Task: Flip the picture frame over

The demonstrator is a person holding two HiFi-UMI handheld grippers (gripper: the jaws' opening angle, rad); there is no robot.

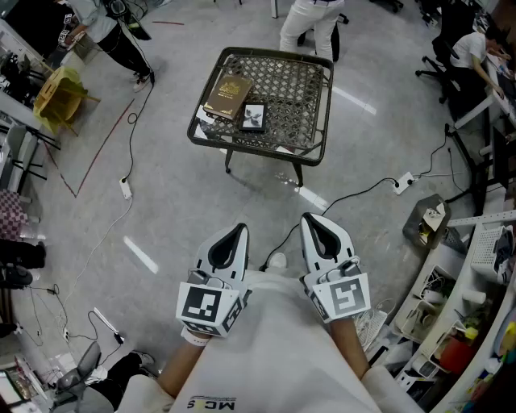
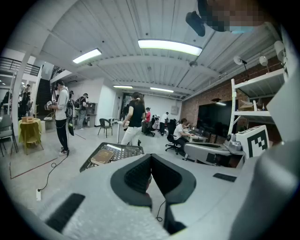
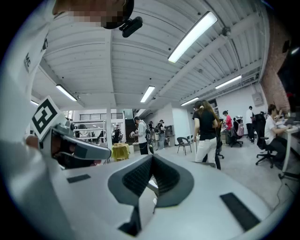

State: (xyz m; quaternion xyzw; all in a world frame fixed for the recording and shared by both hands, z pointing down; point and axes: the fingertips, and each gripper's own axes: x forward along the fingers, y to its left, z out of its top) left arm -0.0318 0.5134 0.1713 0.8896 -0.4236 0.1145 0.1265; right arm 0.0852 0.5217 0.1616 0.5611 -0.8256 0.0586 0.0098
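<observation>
A small dark picture frame (image 1: 253, 118) lies flat on a black wicker table (image 1: 302, 152), beside a brown book (image 1: 227, 96). Both grippers are held close to the person's body, well short of the table. My left gripper (image 1: 238, 231) is shut with nothing in it, its tips meeting. My right gripper (image 1: 310, 220) is likewise shut and holds nothing. In the left gripper view the table (image 2: 89, 161) and the book (image 2: 103, 156) appear ahead past the closed left gripper (image 2: 150, 156). The frame is hidden there. The right gripper view shows only the closed right gripper (image 3: 152, 157) and the room.
Cables (image 1: 129, 173) and a power strip (image 1: 403, 182) lie on the grey floor around the table. A person (image 1: 310, 24) stands just beyond the table. A yellow-covered stand (image 1: 56, 95) is at far left; desks and shelving (image 1: 484, 266) line the right.
</observation>
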